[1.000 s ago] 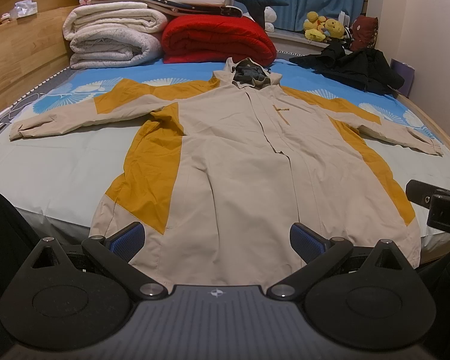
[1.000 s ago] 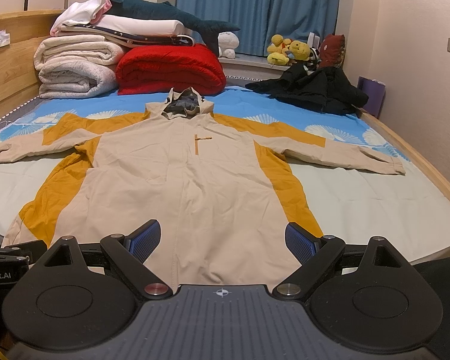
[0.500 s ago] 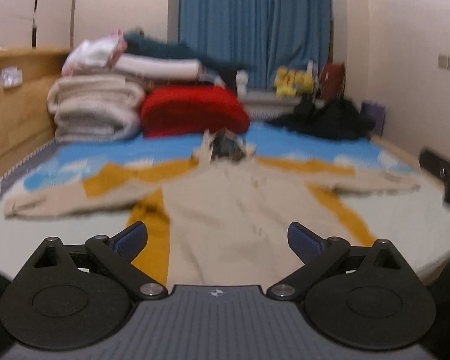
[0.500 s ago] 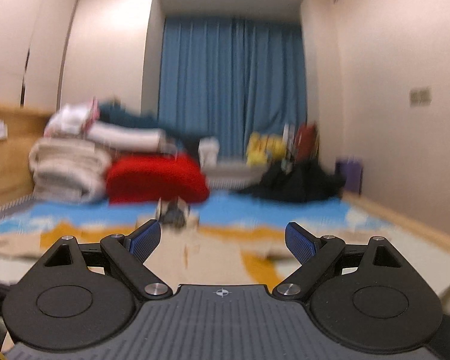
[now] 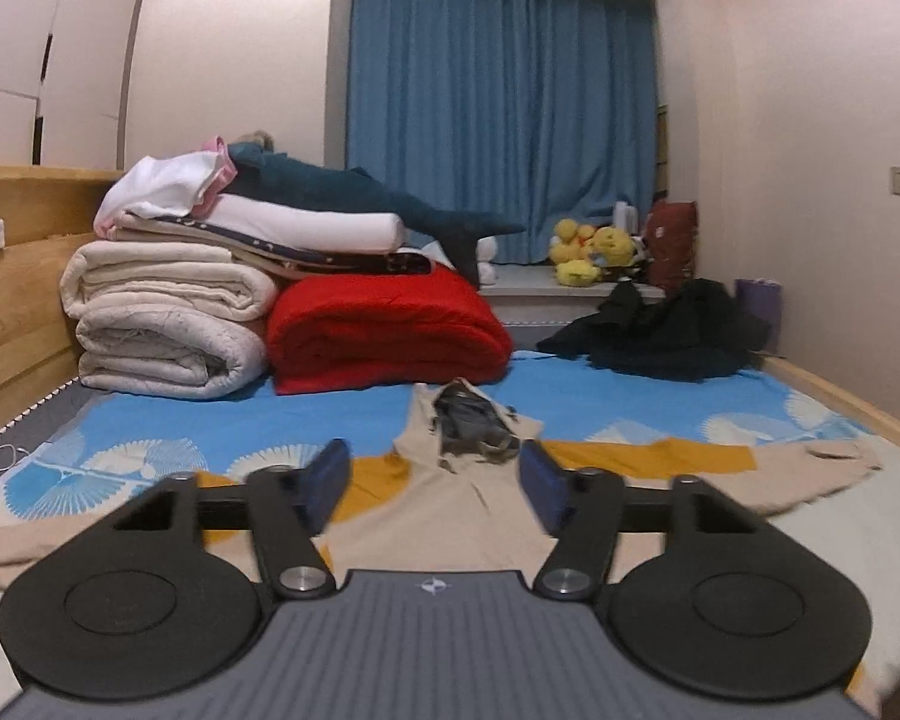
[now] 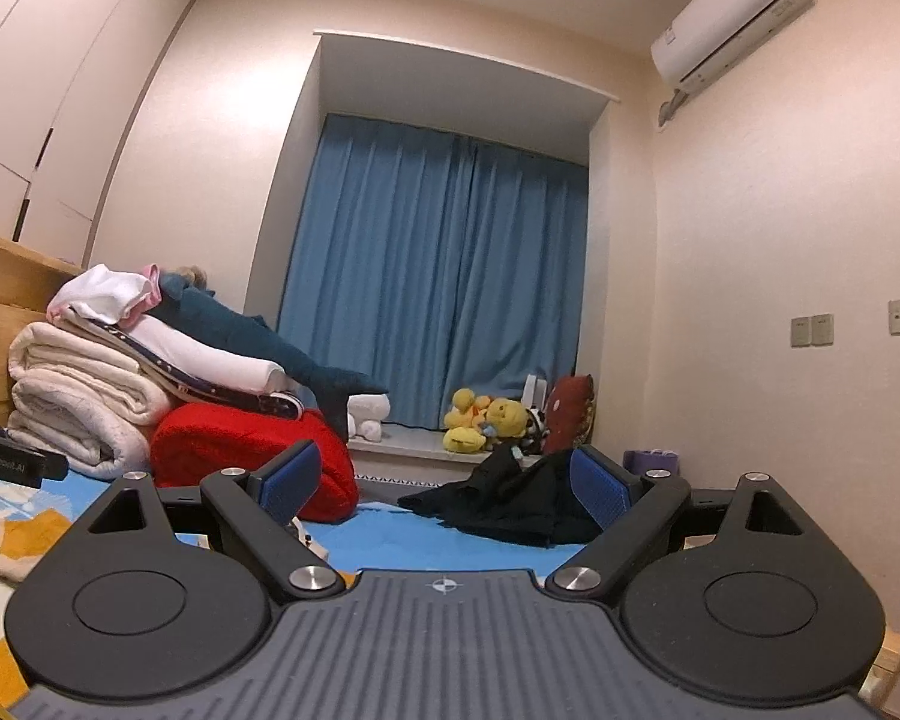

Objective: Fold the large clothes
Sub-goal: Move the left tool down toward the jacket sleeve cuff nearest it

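Jacket (image 5: pixel 450 516), beige with mustard-yellow panels, lies spread flat on a bed (image 5: pixel 222 420) covered by a blue sheet printed with white fans, its hood (image 5: pixel 471 429) toward the far end and one sleeve (image 5: pixel 810 468) stretched out to the right. In the left wrist view the left gripper (image 5: pixel 435 483) hovers above the garment near the hood, its blue-padded jaws closing, partly apart, with nothing pinched between them; the hood shows through the gap beyond them. In the right wrist view the right gripper (image 6: pixel 444 480) points level across the room, its jaws spread wide and holding nothing; only a corner of the jacket shows at the lower left. At the head of the bed sit rolled white quilts (image 5: pixel 162 312), a folded red blanket (image 5: pixel 384 330) just beside them, and stacked bedding on top with a dark teal plush shark (image 5: pixel 354 198) lying across it. A heap of black clothes (image 5: pixel 660 330) rests at the far right of the bed. Behind, yellow plush toys (image 5: pixel 594 252) sit on a window ledge under a blue curtain (image 5: pixel 498 108). An air conditioner (image 6: pixel 729 12) hangs high on the right wall.
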